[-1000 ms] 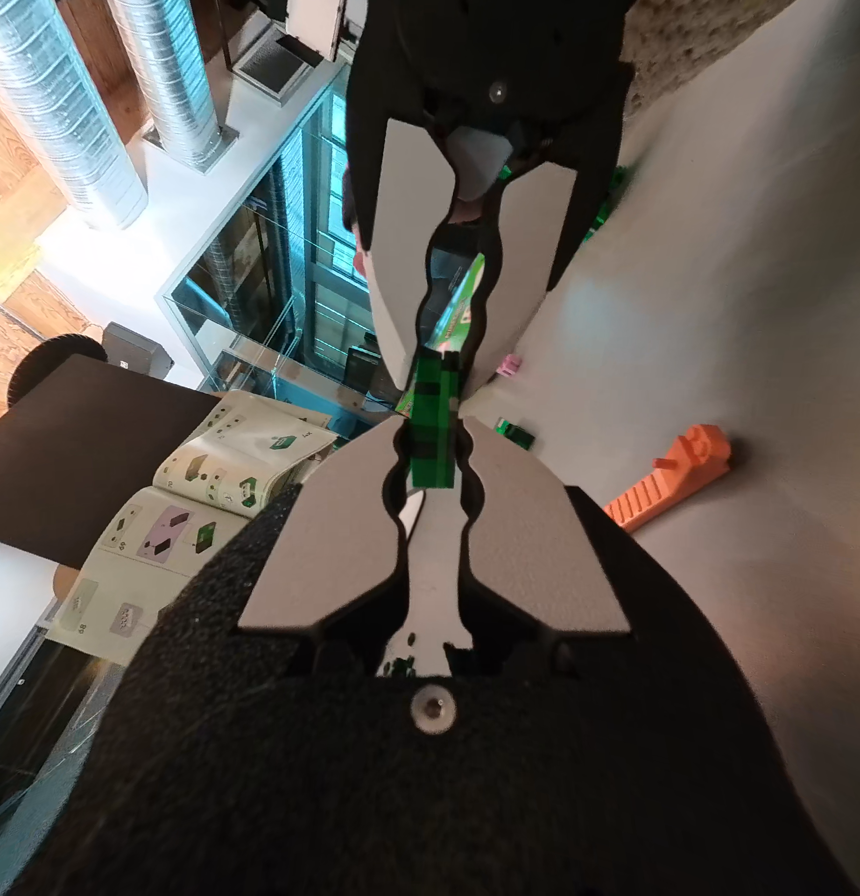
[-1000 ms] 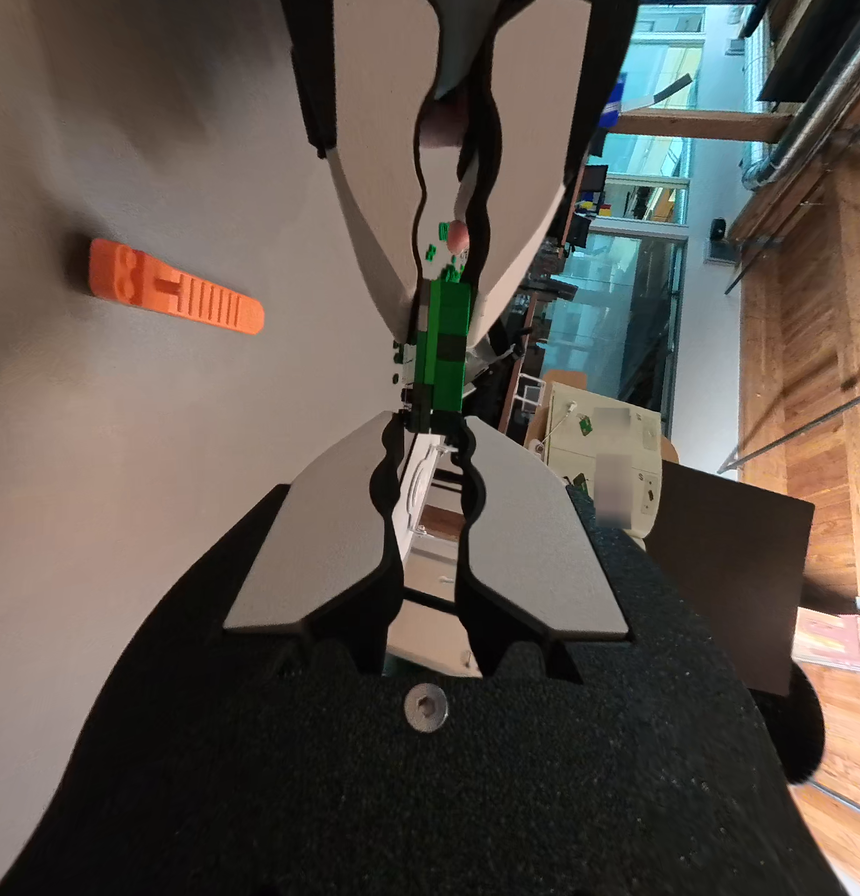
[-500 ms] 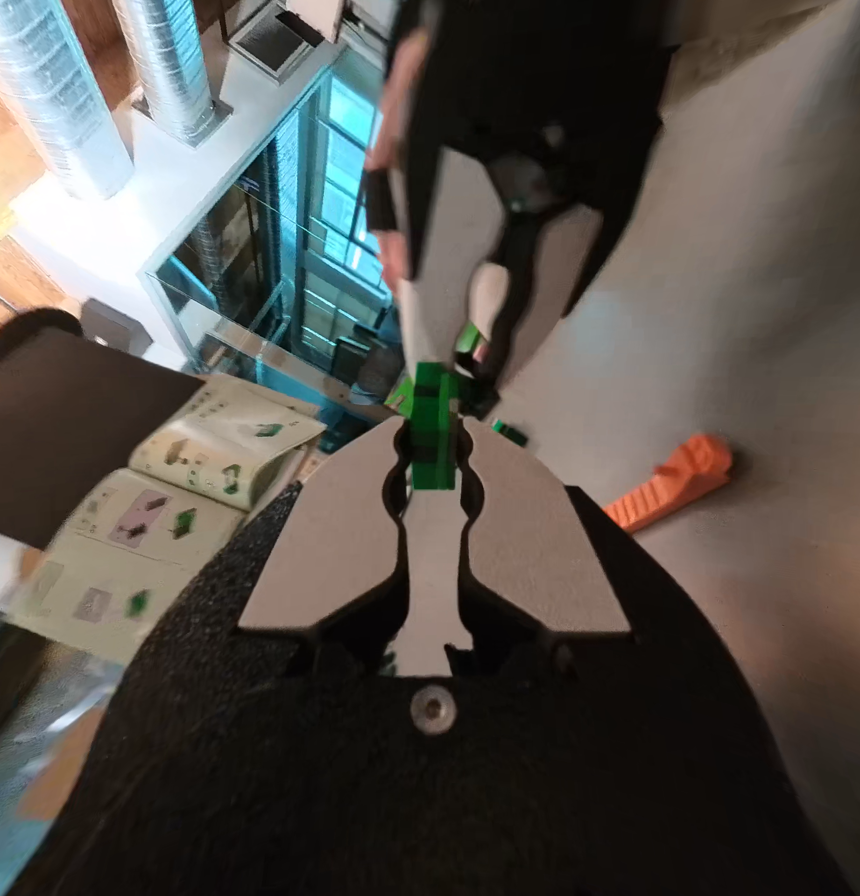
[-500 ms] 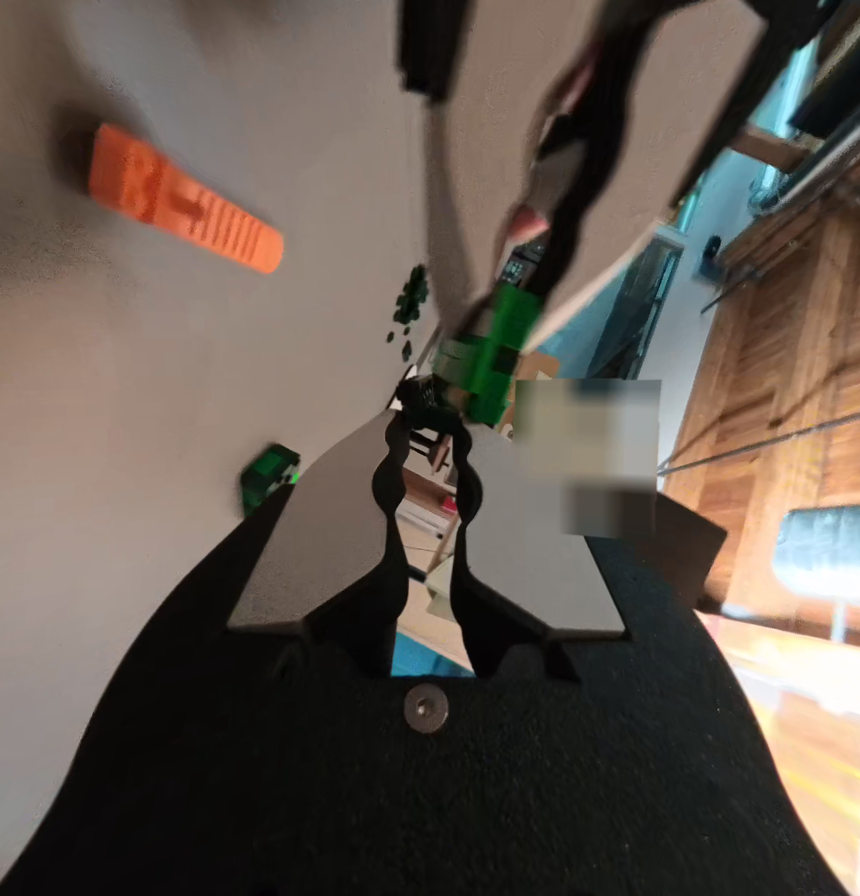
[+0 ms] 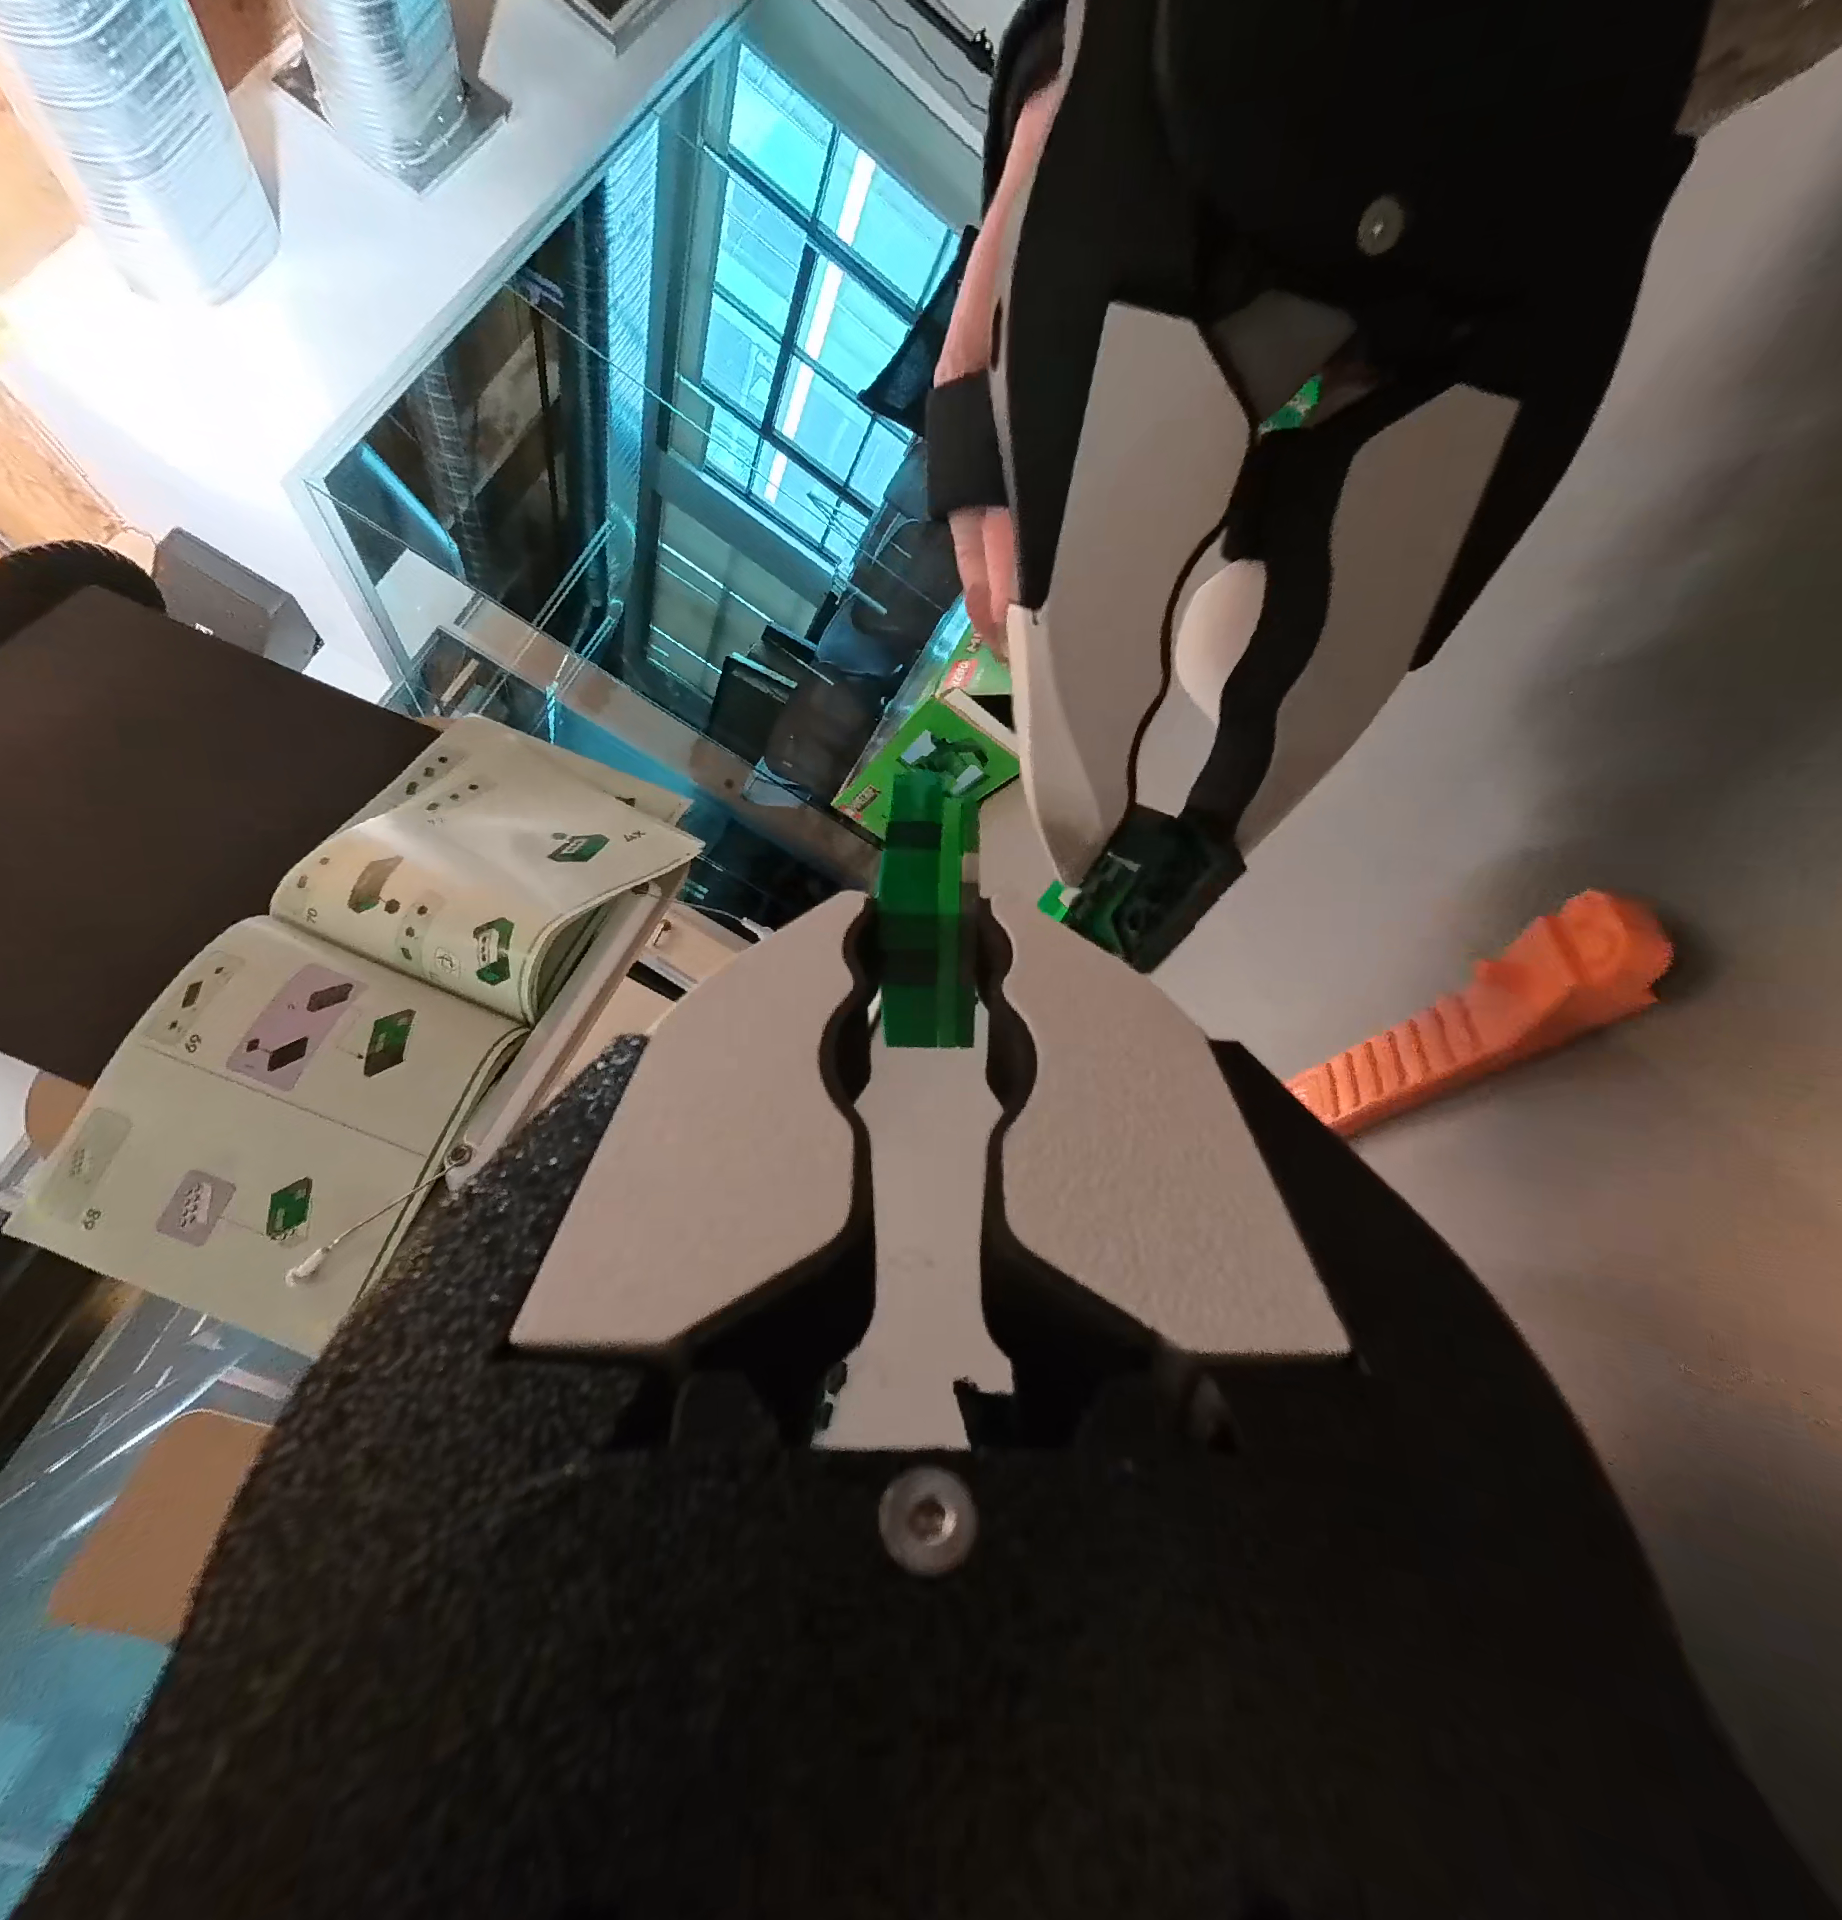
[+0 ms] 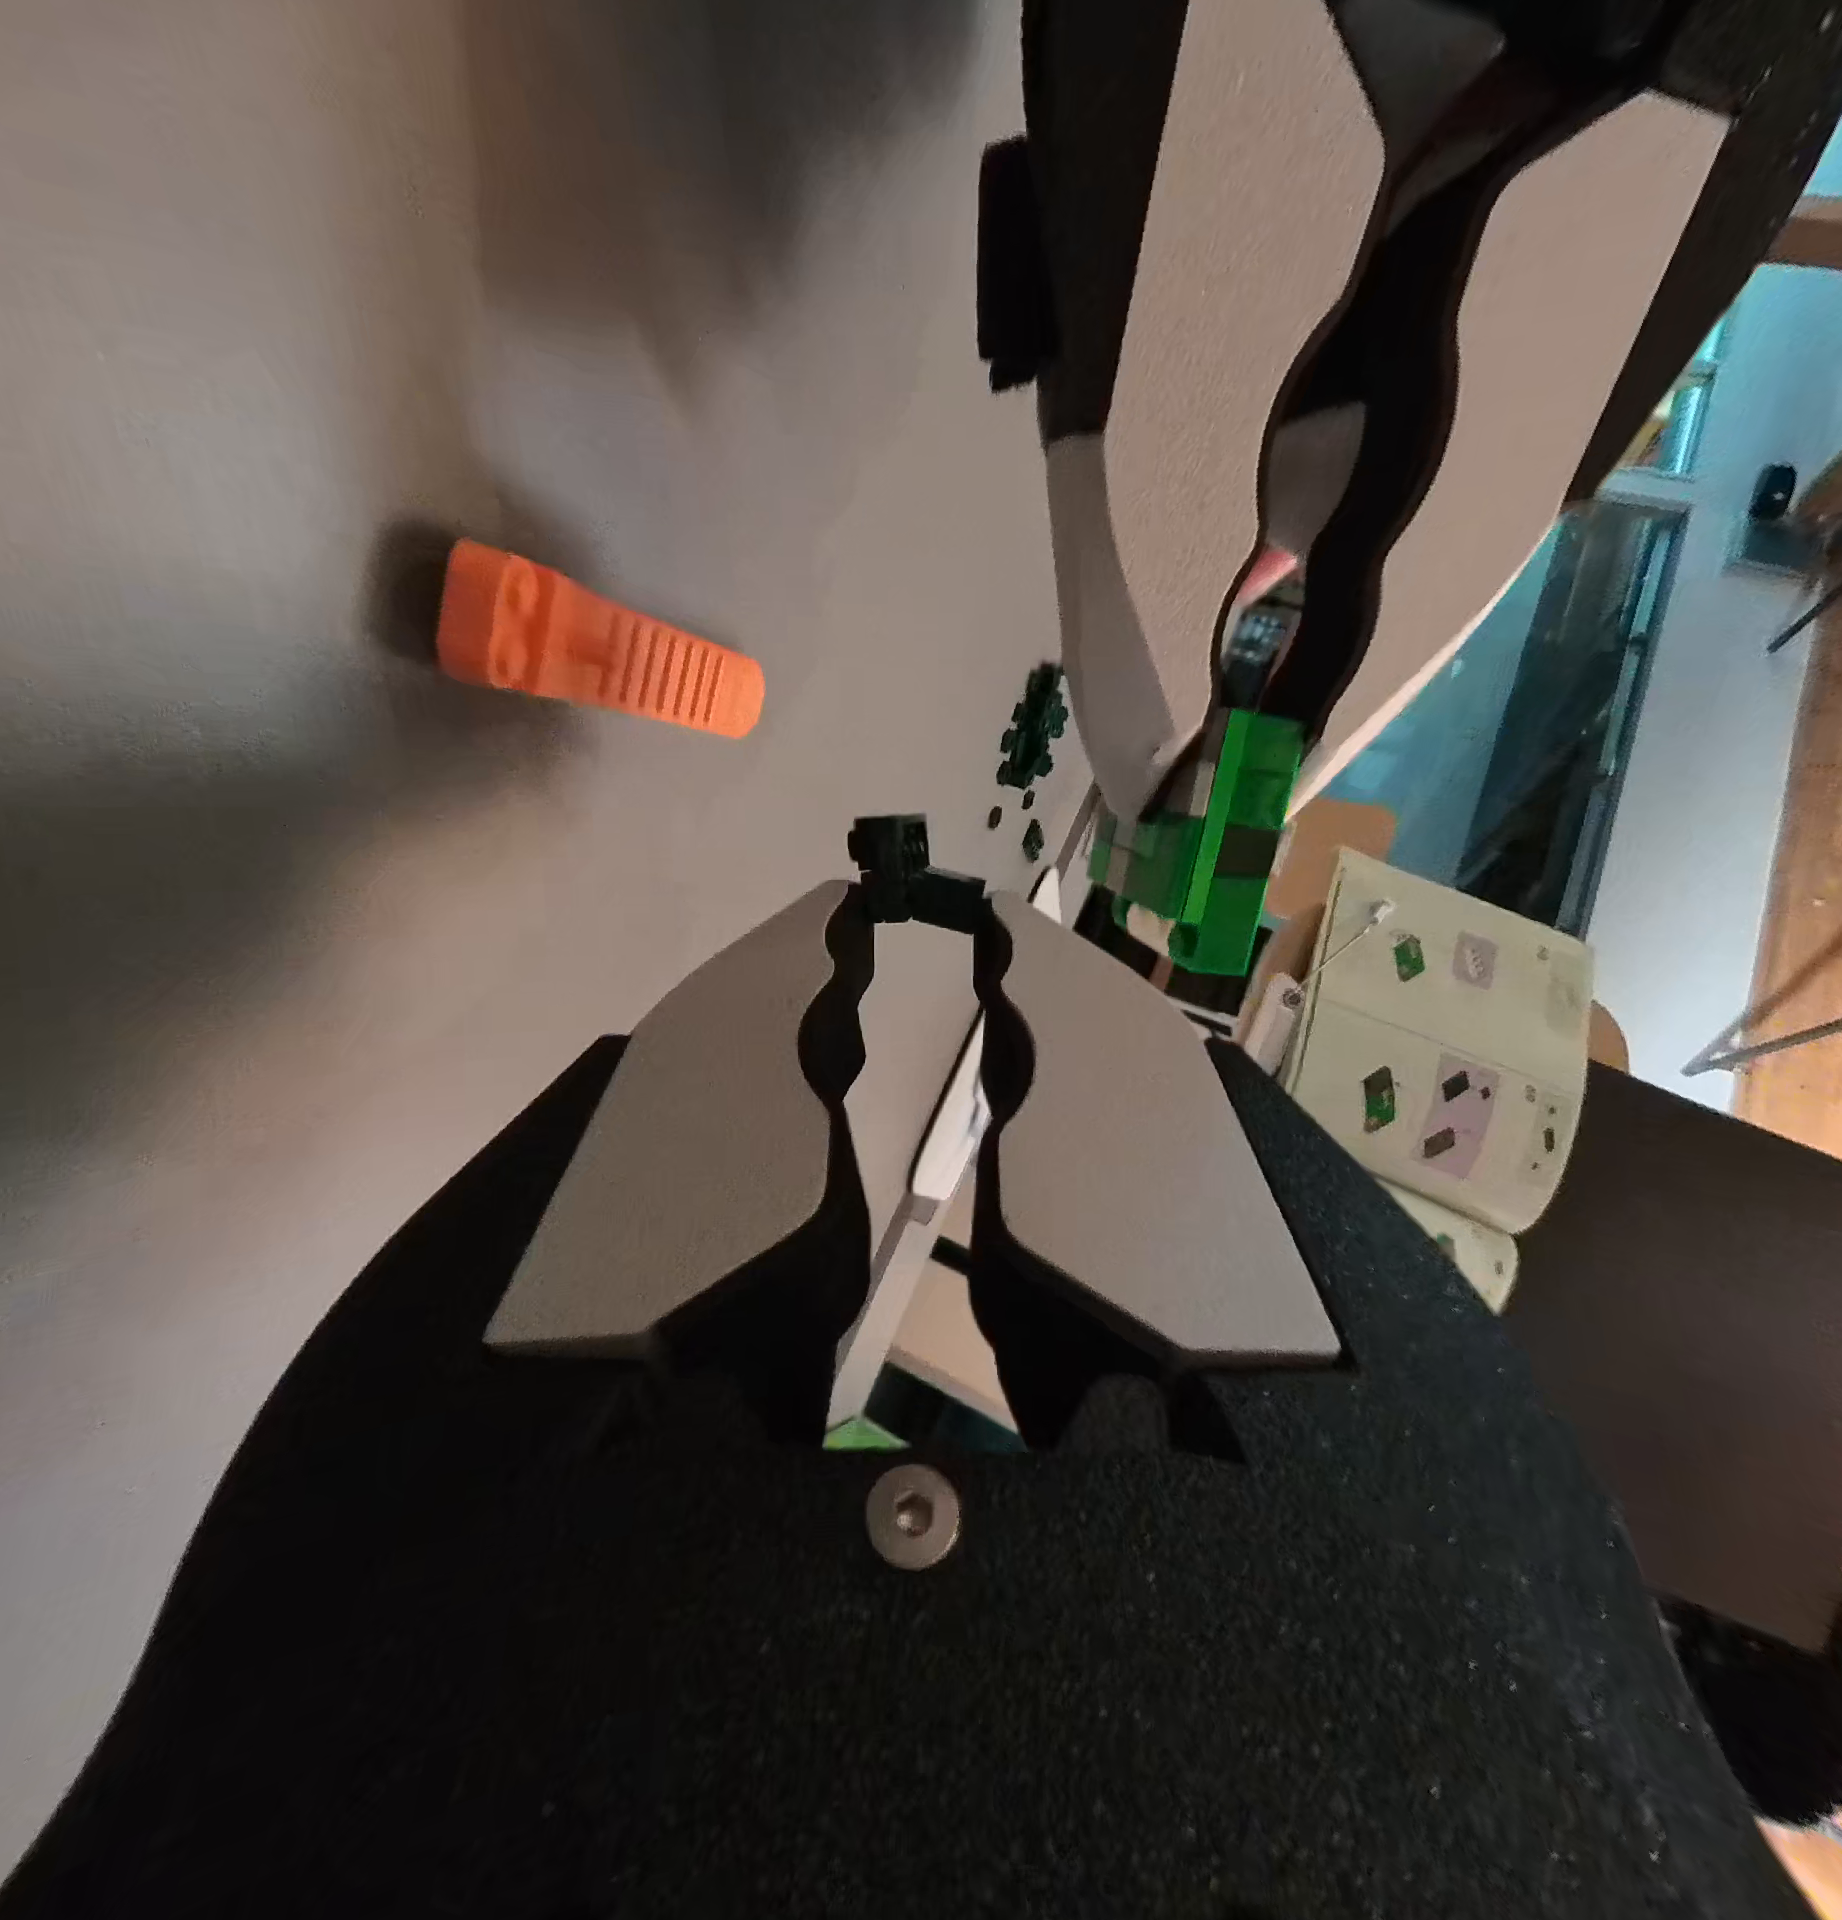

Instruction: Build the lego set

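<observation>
Our left gripper [image 5: 922, 925] and right gripper [image 6: 917, 904] share one build: rough black bodies, each with one silver hex screw. Flat grey fingers [image 5: 751, 1122] have wavy black inner edges.

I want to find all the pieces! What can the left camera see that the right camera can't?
Only the left wrist view shows the green box behind the grippers. Only the right wrist view shows the small dark green pieces scattered on the table. Both show the green block in the left gripper, the dark piece in the right gripper, the orange tool and the instruction booklet.
</observation>
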`<state>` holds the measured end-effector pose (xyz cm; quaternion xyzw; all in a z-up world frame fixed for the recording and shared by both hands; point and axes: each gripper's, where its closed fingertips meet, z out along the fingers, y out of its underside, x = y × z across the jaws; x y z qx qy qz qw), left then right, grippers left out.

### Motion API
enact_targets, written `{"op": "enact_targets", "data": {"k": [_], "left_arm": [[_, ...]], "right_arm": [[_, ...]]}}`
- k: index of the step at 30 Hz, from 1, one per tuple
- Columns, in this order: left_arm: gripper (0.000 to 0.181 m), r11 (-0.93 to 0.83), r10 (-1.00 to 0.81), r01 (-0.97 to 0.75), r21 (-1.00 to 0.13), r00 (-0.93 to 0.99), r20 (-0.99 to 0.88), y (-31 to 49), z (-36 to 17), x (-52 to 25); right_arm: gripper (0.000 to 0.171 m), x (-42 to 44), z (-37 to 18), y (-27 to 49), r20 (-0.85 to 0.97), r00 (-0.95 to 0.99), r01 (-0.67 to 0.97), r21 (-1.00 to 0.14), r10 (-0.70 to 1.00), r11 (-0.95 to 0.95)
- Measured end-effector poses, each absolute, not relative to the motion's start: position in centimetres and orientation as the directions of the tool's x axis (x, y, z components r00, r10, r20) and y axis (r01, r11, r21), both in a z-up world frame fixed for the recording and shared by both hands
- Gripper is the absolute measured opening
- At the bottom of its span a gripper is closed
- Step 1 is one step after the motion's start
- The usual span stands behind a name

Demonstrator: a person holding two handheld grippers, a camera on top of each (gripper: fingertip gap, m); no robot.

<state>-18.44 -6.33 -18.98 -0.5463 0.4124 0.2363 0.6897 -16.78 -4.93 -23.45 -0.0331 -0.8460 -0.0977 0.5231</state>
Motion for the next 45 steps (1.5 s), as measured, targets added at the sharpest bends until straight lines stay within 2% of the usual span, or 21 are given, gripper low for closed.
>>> {"op": "enact_targets", "data": {"k": [5,10,16,19,33,37,42,45], "left_arm": [[0.018,0.293,-0.133,-0.760,-0.581,0.569,-0.812,-6.4,-19.0,-18.6],[0.018,0.291,-0.162,-0.750,-0.594,0.574,-0.803,-6.4,-19.4,-18.4],[0.018,0.306,-0.255,-0.660,-0.686,0.637,-0.727,-6.7,-19.5,-18.0],[0.018,0.301,-0.304,-0.630,-0.716,0.648,-0.698,-6.8,-19.8,-17.7],[0.018,0.277,-0.310,-0.683,-0.676,0.602,-0.735,-6.6,-20.8,-17.5],[0.018,0.142,-0.264,-0.785,-0.603,0.557,-0.787,-5.8,-22.0,-19.7],[0.018,-0.067,-0.360,-0.875,-0.480,0.470,-0.806,-5.8,-25.0,-22.9],[0.018,-0.112,-0.421,-0.855,-0.506,0.502,-0.755,-6.1,-25.6,-23.5]], "right_arm": [[0.018,-16.6,-23.2,-3.7,0.901,-0.434,0.210,0.097,0.004,0.973],[0.018,-16.4,-22.7,-3.2,0.902,-0.420,0.249,0.012,0.097,0.968],[0.018,-16.0,-21.7,-3.9,0.839,-0.454,0.281,-0.183,0.298,0.942],[0.018,-15.9,-20.9,-4.2,0.807,-0.474,0.294,-0.233,0.353,0.927],[0.018,-15.9,-21.1,-4.4,0.763,-0.559,0.320,-0.162,0.324,0.933],[0.018,-15.9,-21.3,-3.6,0.780,-0.539,0.334,-0.149,0.318,0.931],[0.018,-16.1,-21.8,-2.7,0.821,-0.467,0.315,-0.192,0.328,0.929],[0.018,-16.5,-21.8,-2.6,0.846,-0.401,0.289,-0.245,0.350,0.925]]}}
